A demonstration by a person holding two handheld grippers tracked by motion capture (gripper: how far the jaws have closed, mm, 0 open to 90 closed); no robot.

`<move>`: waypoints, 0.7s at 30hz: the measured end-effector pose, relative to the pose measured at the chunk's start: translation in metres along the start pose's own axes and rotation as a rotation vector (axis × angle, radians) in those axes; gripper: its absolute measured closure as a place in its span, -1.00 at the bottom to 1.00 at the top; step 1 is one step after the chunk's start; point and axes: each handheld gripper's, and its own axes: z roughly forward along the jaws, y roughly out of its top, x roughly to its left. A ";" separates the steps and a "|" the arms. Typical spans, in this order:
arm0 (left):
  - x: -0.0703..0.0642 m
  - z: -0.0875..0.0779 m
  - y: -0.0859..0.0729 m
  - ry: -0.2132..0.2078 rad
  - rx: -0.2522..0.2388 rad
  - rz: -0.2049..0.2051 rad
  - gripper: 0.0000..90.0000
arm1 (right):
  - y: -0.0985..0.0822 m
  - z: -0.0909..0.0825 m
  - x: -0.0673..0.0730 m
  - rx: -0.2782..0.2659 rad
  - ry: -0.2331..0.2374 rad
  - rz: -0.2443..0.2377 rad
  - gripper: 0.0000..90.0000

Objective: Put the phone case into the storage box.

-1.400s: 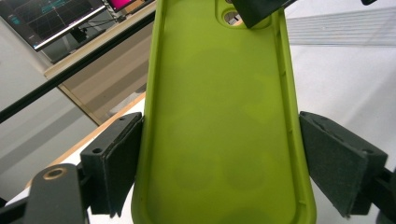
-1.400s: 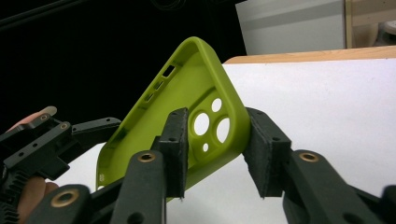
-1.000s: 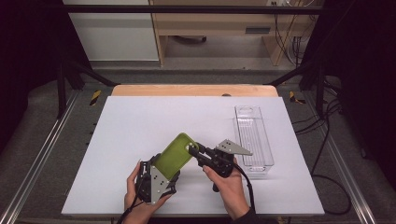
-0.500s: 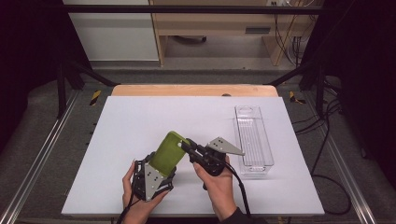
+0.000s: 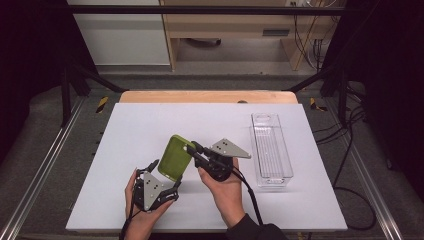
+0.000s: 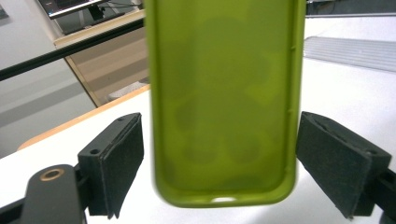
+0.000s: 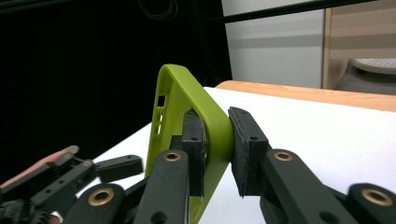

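A lime-green phone case is held up off the white table, tilted with its open side toward the left gripper. My right gripper is shut on the case's right edge, with its pads on either side of the rim. My left gripper sits below the case, open. In the left gripper view the case's lower end hangs between the pads, with a gap on each side. In the right gripper view the case shows side cutouts.
A clear, long plastic bin lies on the table's right side, close to the right hand. A wooden strip runs along the table's far edge. Metal rails flank the table.
Both hands and the green case have drifted left across the table. The case now stands more upright over the left gripper.
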 end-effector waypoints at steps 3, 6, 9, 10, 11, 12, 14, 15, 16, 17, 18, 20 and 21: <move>0.002 -0.001 0.000 -0.002 -0.011 -0.012 -0.70 | 0.002 0.000 -0.003 0.002 -0.010 -0.005 0.71; 0.006 -0.001 -0.001 -0.012 -0.009 -0.040 -0.74 | 0.004 0.001 -0.014 0.007 -0.040 -0.020 0.71; 0.010 -0.003 -0.002 -0.023 -0.001 -0.086 -0.76 | 0.007 0.001 -0.019 0.009 -0.052 -0.029 0.71; 0.013 -0.004 -0.002 -0.025 -0.004 -0.099 -0.77 | 0.009 0.000 -0.023 0.013 -0.060 -0.038 0.71; 0.015 -0.004 -0.003 -0.029 -0.002 -0.110 -0.78 | 0.011 0.000 -0.026 0.012 -0.064 -0.048 0.71; 0.018 -0.005 -0.003 -0.032 -0.003 -0.126 -0.81 | 0.015 -0.001 -0.032 0.015 -0.078 -0.070 0.71; 0.023 -0.006 -0.005 -0.037 0.002 -0.161 -0.82 | 0.017 -0.002 -0.034 0.015 -0.081 -0.075 0.71; 0.026 -0.007 -0.006 -0.039 0.003 -0.177 -0.83 | 0.019 -0.002 -0.038 0.018 -0.087 -0.083 0.71; 0.029 -0.008 -0.007 -0.039 0.002 -0.191 -0.85 | 0.022 -0.002 -0.042 0.019 -0.092 -0.088 0.71; 0.032 -0.009 -0.007 -0.038 0.000 -0.202 -0.85 | 0.024 -0.002 -0.045 0.021 -0.097 -0.097 0.71; 0.035 -0.010 -0.008 -0.037 -0.001 -0.207 -0.85 | 0.026 -0.003 -0.048 0.023 -0.102 -0.111 0.71; 0.041 -0.012 -0.010 -0.032 -0.001 -0.223 -0.86 | 0.034 -0.003 -0.055 0.031 -0.114 -0.143 0.71; 0.044 -0.013 -0.011 -0.029 -0.002 -0.234 -0.86 | 0.034 -0.003 -0.055 0.031 -0.114 -0.143 0.71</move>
